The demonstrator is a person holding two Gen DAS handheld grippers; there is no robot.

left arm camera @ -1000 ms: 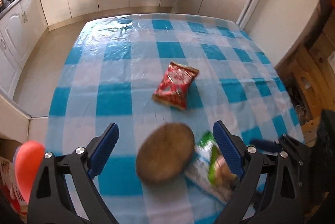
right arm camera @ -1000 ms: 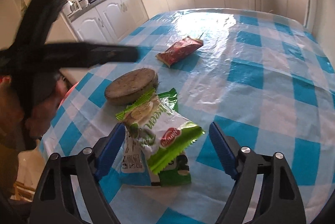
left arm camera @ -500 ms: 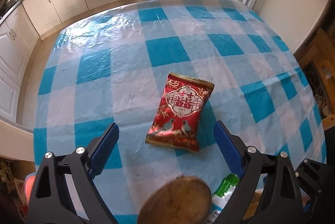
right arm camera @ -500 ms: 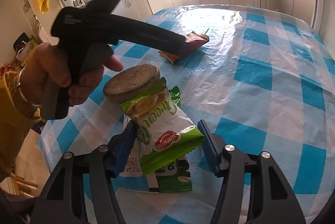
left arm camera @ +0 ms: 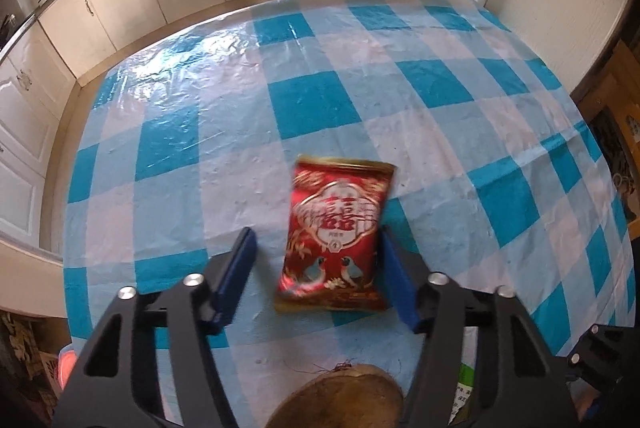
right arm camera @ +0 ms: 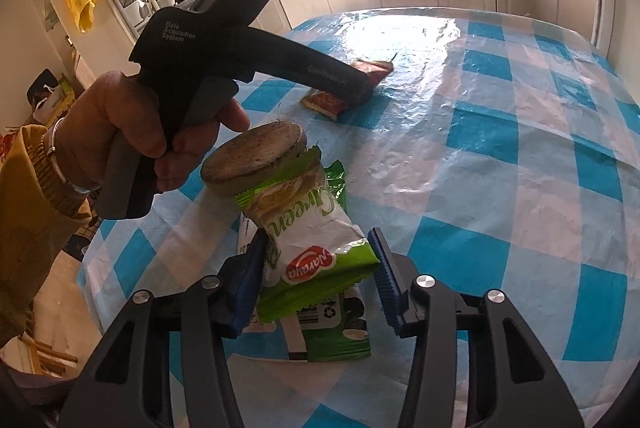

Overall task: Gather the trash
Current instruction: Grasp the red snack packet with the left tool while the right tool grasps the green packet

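While the left gripper [left arm camera: 316, 268] is pointing steeply down at the table covered in a glossy blue-and-white checked plastic cloth [left arm camera: 320, 99], its blue jaws have just been closing around a shiny red foil snack packet with two small birds printed on it [left arm camera: 334, 236]. From that gripper's own camera, the right pad is sitting just against the packet's edge while a strip of cloth is still showing between the left pad and the packet, so it is not gripping yet.

Only the right wrist view is showing who is doing the work: a hand [right arm camera: 132, 139] in a mustard-yellow sleeve [right arm camera: 28, 203] is squeezing the black handle of the left tool, whose tip is hiding part of the red packet [right arm camera: 332, 101] farther along the table.

Nearer the right camera, the right gripper [right arm camera: 320, 268] has also just been narrowing, and its pads are pressing on both sides of a green-and-white crinkled snack wrapper [right arm camera: 312, 248], which is standing up off the cloth. Under it a second flat green wrapper [right arm camera: 340, 336] is lying on the table. Just behind them a round brown fibrous coconut piece [right arm camera: 256, 157] is resting, touching the raised wrapper's top edge; the left camera is catching only its upper rim [left arm camera: 340, 404] at the bottom of its picture.
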